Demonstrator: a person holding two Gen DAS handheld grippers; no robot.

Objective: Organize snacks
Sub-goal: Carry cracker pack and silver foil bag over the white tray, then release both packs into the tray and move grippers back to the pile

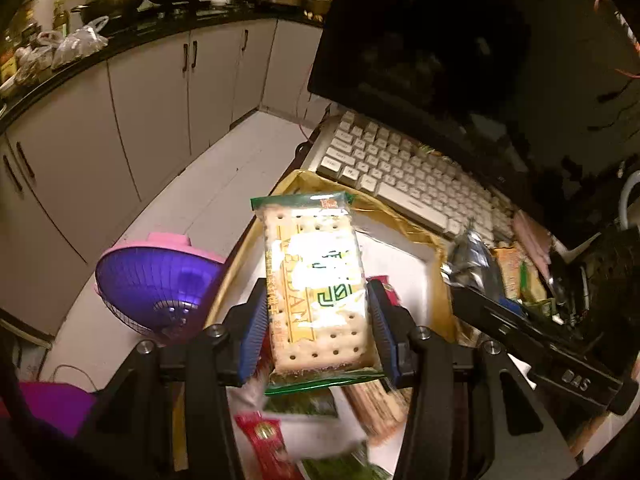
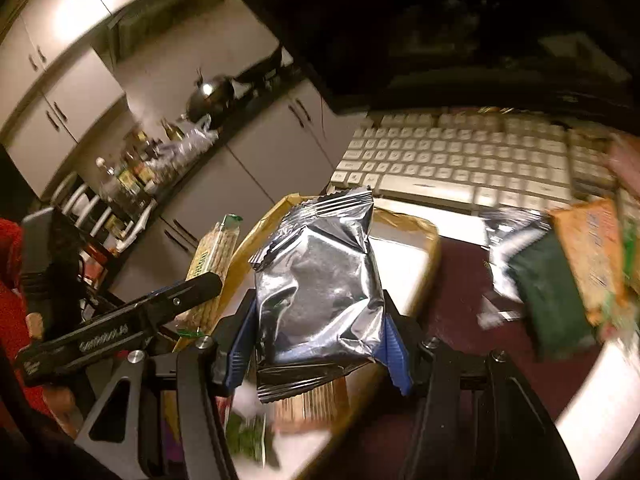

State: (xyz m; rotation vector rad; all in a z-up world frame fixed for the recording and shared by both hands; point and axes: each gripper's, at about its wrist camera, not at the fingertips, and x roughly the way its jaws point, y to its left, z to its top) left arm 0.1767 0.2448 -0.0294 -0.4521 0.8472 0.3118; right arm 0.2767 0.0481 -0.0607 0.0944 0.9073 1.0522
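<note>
The cracker packet (image 1: 316,280) is pinched between the blue pads of the left hand-held gripper (image 1: 318,334) above the gold-rimmed box (image 1: 400,216), while the right hand-held gripper (image 2: 318,334) pinches a silver foil bag (image 2: 320,284) near the white keyboard (image 2: 460,160) on the tabletop (image 2: 460,276).

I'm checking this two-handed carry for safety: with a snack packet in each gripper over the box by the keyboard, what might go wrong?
The silver foil pouch is puffy and slick, so it may slip from the right gripper. The left gripper clamps the cracker pack by its edges; squeezing could crack the biscuits. The grippers are close together and might collide above the gold-rimmed box.
</note>
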